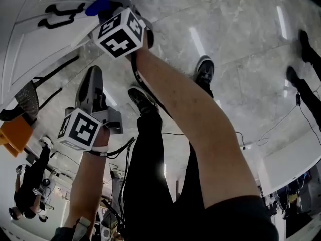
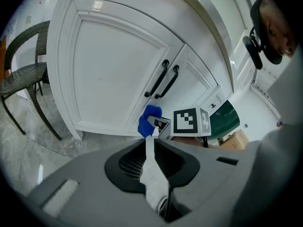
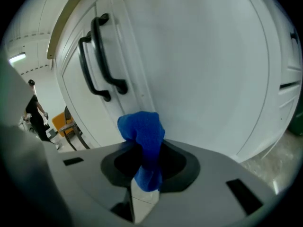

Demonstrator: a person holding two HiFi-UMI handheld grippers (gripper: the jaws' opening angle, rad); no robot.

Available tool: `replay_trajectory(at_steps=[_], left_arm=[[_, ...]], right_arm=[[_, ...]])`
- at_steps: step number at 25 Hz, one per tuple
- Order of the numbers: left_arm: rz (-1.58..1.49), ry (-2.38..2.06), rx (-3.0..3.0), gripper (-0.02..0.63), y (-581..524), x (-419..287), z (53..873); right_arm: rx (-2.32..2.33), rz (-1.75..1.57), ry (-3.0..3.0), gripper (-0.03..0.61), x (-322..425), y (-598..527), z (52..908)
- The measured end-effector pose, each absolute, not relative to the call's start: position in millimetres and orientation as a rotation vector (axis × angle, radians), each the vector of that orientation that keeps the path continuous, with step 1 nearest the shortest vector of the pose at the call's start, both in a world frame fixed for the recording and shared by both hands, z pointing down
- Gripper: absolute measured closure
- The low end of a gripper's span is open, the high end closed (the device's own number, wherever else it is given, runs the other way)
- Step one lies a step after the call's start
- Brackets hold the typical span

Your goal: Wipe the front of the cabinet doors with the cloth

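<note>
Cloth (image 3: 141, 126) clamped in right claw (image 3: 144, 150), just beside cabinet door (image 3: 203, 70); contact unclear. Press flat, sweep overlapping strokes, skirt black handles (image 3: 100, 60). Left claw (image 2: 150, 143) closed, empty; hold clear.

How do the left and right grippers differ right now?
The right gripper is shut on the cloth; the left gripper is shut on nothing. The right gripper is close to the door; the left gripper hangs back. Both face the doors.
</note>
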State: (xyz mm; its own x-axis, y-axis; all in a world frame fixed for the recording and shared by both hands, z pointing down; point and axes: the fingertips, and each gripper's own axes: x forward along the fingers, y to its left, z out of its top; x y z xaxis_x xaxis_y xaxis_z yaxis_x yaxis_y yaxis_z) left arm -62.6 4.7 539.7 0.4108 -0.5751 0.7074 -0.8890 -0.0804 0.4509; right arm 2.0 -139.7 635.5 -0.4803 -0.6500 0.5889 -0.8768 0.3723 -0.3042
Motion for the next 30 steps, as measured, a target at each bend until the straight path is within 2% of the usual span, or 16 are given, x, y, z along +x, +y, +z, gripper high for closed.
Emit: replay_trajectory(at_steps=[6,10,18,23,26,30], left_arm=[[0.392,-1.232,1.769,0.557,-2,-5,540],[0.373,-1.2,1.778,0.557,-5,29,538],[0.363,-1.187,1.783,0.557,-4,65,543],[0.387,-1.169,1.785,0.557,7,66,549],[0.39,-1.17,1.782,0.557,12,58,552],[0.402,-1.159,1.792,0.557,20,32,550]], right_arm=[[1.566,1.008,-2.108,0.491,109,-160,643],[1.64,0.924,-2.051,0.491,168,-169,640],[1.544,0.826,-2.057,0.489,231,-169,655],[1.762,0.787,-1.945,0.491,286,-172,657],[1.776,0.856,-1.952,0.491,277,-165,664],[1.619,0.935,-2.016,0.491,194,-141,680]])
